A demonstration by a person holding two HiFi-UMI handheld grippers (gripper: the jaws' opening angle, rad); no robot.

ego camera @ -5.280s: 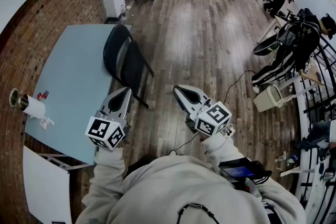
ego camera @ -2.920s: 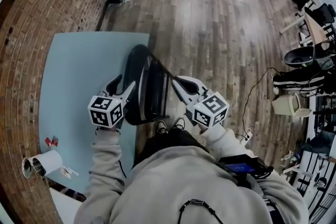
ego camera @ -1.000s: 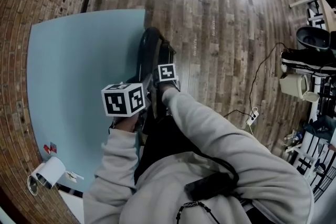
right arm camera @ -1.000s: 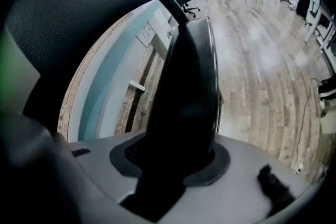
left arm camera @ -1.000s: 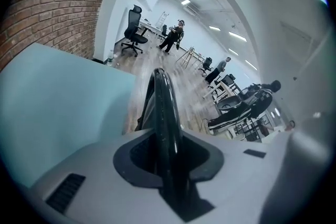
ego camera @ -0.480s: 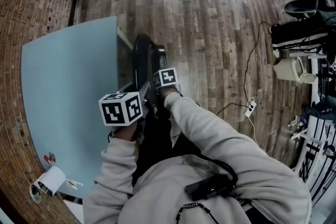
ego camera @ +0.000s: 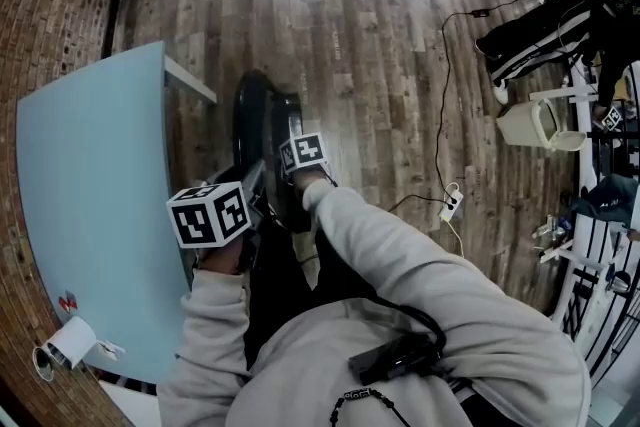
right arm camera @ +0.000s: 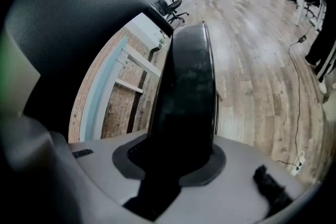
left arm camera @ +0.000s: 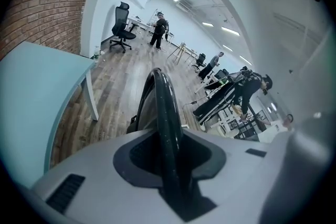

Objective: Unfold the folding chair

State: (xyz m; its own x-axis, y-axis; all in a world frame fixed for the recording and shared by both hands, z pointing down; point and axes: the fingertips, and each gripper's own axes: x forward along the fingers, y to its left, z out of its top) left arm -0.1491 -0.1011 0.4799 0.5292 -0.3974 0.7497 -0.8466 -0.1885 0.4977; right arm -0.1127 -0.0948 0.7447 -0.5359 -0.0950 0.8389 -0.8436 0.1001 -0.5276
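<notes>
The black folding chair [ego camera: 262,120] stands folded on the wooden floor, a little apart from the light blue table [ego camera: 90,195]. My left gripper [ego camera: 245,200] is shut on the thin black tube of the chair's frame [left arm camera: 165,113], which runs up between its jaws. My right gripper [ego camera: 295,173] is shut on a broader black edge of the chair [right arm camera: 185,97], close beside the left one. In the head view the marker cubes and my sleeves hide both sets of fingertips.
The table's corner and white leg [left arm camera: 90,94] are just left of the chair. A paper roll [ego camera: 68,343] lies on the table's near end. A cable with a power strip [ego camera: 450,205] and a white bin [ego camera: 530,123] are on the floor to the right. An office chair [left arm camera: 122,34] and people stand far off.
Both grippers and the chair have moved away from the table's edge out over the floor. A gap now shows between the chair and the table.
</notes>
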